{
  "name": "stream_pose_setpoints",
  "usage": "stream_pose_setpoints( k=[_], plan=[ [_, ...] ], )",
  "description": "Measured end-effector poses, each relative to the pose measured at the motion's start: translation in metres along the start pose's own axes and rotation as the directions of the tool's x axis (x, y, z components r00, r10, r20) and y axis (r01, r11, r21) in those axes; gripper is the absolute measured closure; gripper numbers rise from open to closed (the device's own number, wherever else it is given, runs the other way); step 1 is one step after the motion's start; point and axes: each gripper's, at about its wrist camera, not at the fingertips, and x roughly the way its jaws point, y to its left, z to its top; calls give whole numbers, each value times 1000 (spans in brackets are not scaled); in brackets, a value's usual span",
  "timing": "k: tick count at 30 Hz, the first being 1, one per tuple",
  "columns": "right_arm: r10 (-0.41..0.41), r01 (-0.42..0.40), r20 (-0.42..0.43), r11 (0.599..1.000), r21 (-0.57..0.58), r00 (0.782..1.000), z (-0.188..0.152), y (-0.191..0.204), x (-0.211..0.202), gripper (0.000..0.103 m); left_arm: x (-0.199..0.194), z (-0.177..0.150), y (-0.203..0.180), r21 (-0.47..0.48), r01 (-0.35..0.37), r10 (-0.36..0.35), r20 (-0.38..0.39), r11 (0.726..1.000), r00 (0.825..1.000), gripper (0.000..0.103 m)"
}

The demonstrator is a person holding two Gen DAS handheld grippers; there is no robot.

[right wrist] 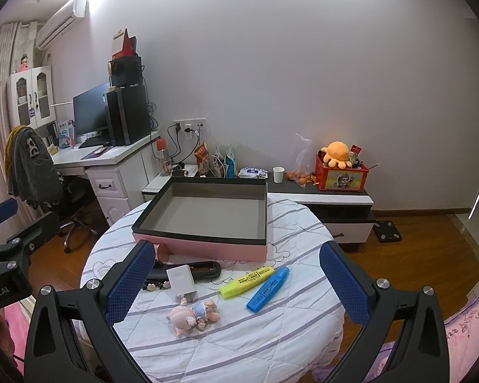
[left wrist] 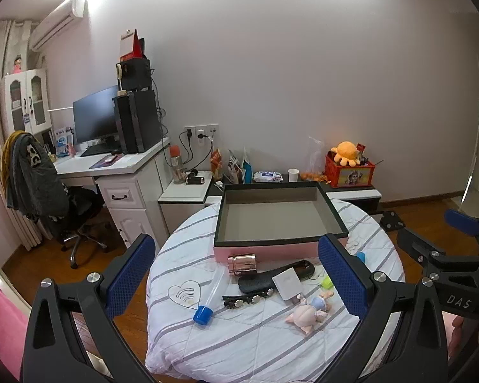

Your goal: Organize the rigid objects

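Clutter (right wrist: pixel 194 316) between box (right wrist: pixel 207 249) and table edge (right wrist: pixel 239 364)

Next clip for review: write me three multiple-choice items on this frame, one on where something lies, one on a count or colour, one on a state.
1. Where do the two highlighters lie?
A. inside the box
B. on the quilt in front of the box
C. on the floor

2. What colours are the highlighters?
A. red and green
B. both black
C. yellow and blue

3. What does the box hold?
A. nothing
B. the pig figurine
C. the comb

Key: 1 B, the yellow highlighter and blue highlighter rest on the striped quilt near the pink front of the box. 2 C, their bodies show it. 3 A, its grey floor is bare; the pig figurine and comb lie outside it.
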Motion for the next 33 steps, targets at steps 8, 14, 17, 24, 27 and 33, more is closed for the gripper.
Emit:
stream_pose_setpoints(
  k=[8,14,17,24,27,33],
  plan=[
    [6,-6,9,1000,-3,1000,2,1,-2,0,-9,3,5,-36,-19,21,45,999,999,0],
    [11,-11,15,1000,-10,1000,2,4,-4,0,-8,-1,8,-37,-25,26,35,999,999,0],
    [12,-12,15,1000,-12,1000,2,4,-4,0,-8,-3,9,-32,-25,26,33,999,999,0],
    [10,-10,14,1000,-12,1000,2,5,-4,0,-10,-8,10,-28,-20,21,31,999,999,0],
    [12,-12,15,1000,-12,1000,2,4,-4,0,-10,-8,9,-28,-21,22,32,999,999,0],
    [8,-8,11,1000,-9,1000,0,4,-5,0,-9,-9,10,-30,-22,22,24,999,999,0]
  ],
)
